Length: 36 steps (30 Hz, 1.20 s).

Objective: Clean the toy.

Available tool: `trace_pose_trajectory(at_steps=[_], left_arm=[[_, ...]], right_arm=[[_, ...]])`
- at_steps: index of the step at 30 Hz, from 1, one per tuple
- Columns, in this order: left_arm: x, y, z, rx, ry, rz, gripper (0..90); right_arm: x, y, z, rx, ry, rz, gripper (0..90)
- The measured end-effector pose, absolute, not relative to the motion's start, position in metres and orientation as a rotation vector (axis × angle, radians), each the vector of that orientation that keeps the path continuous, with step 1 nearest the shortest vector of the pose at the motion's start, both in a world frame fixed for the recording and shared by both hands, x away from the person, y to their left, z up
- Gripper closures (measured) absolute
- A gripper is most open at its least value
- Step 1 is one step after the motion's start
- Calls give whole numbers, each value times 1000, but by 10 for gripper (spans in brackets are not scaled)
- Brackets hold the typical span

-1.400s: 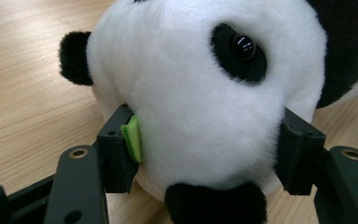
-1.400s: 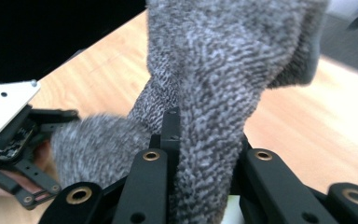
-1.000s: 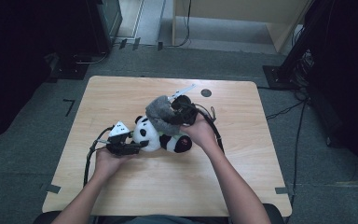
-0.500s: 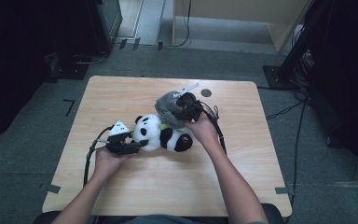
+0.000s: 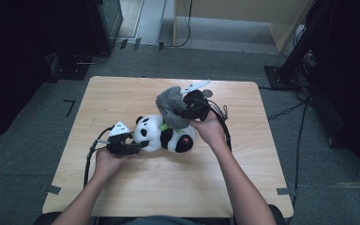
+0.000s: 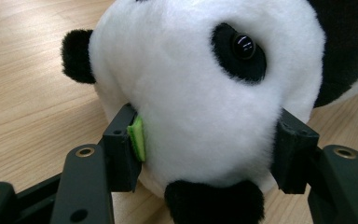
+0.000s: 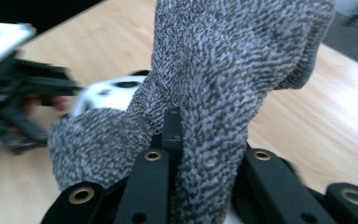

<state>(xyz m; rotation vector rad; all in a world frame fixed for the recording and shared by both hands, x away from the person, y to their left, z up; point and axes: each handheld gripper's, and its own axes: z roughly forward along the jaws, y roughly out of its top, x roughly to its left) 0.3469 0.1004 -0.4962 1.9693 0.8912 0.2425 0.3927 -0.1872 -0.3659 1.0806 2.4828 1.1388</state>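
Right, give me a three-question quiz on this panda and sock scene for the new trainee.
1. True or false: the left gripper has its jaws on the toy panda's head.
2. What does the right gripper hold? A) a grey knitted sock B) a green cup C) a white towel
3. Fill in the blank: the toy panda lies on a ______ table.

Key
1. True: in the left gripper view the jaws press on either side of the white head.
2. A: the grey sock is pinched between the jaws and hangs above the toy panda in the high view.
3. wooden
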Motion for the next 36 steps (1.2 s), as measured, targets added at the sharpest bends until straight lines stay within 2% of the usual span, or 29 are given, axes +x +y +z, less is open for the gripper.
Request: trace_pose_trajectory(at_steps=[12, 28, 36], left_arm=[[347, 100, -496, 1983, 886, 242, 387], [348, 100, -494, 1976, 897, 234, 393], [347, 100, -495, 1979, 897, 237, 390]], right_arm=[[392, -158, -402, 999, 2673, 1106, 784], [414, -195, -406, 1145, 2485, 949, 788], [405, -211, -386, 1187, 2375, 1051, 789]])
